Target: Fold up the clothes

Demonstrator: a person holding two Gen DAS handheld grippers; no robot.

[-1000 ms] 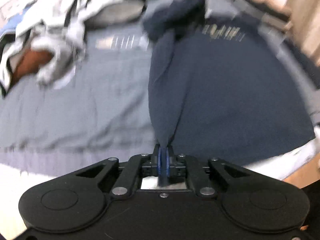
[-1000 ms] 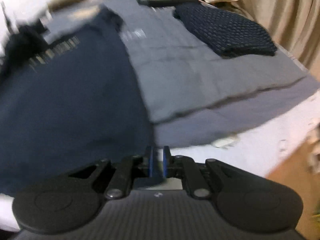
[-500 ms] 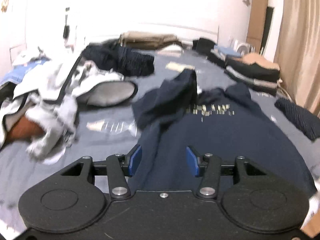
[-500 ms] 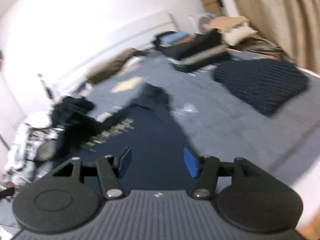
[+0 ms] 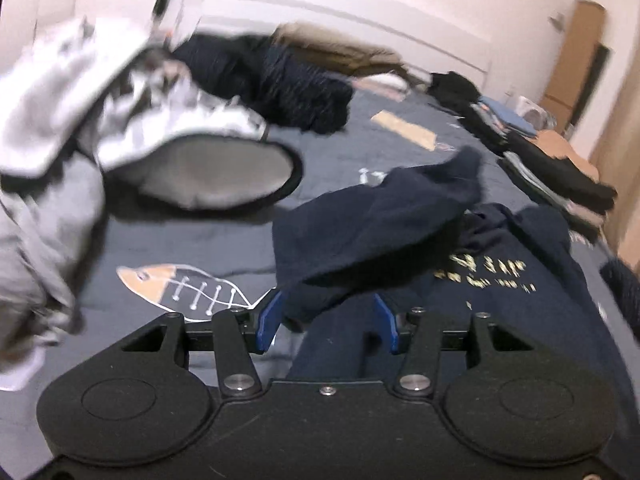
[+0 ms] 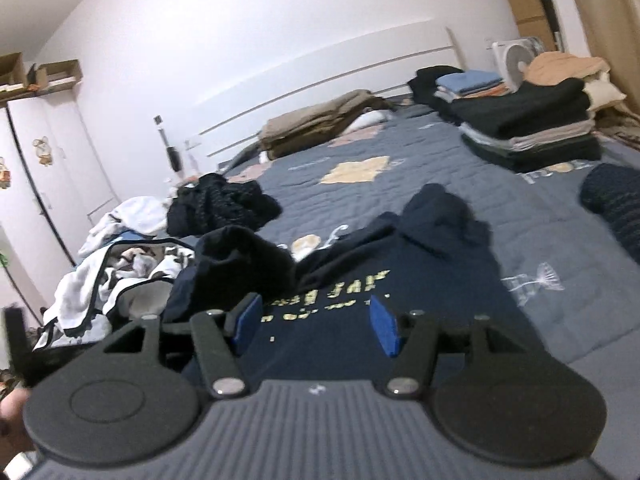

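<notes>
A navy sweatshirt (image 5: pixel 500 292) with gold lettering lies spread on the grey bed cover (image 5: pixel 192 248); one sleeve (image 5: pixel 372 220) is flopped over its chest. It also shows in the right wrist view (image 6: pixel 360 276). My left gripper (image 5: pixel 327 322) is open, with the sleeve's cuff lying between its blue pads, not clamped. My right gripper (image 6: pixel 316 324) is open and empty above the sweatshirt's lettering.
A heap of white and grey clothes (image 5: pixel 80 120) lies at the left, a dark crumpled garment (image 6: pixel 222 204) behind it. Folded stacks (image 6: pixel 528 124) stand at the far right, a folded navy knit (image 6: pixel 616 204) beside them. A tan folded blanket (image 6: pixel 320 120) lies by the headboard.
Both grippers were shut on the sweatshirt's hem a second ago. They have opened, let it go, and moved up over the garment towards its chest and sleeve.
</notes>
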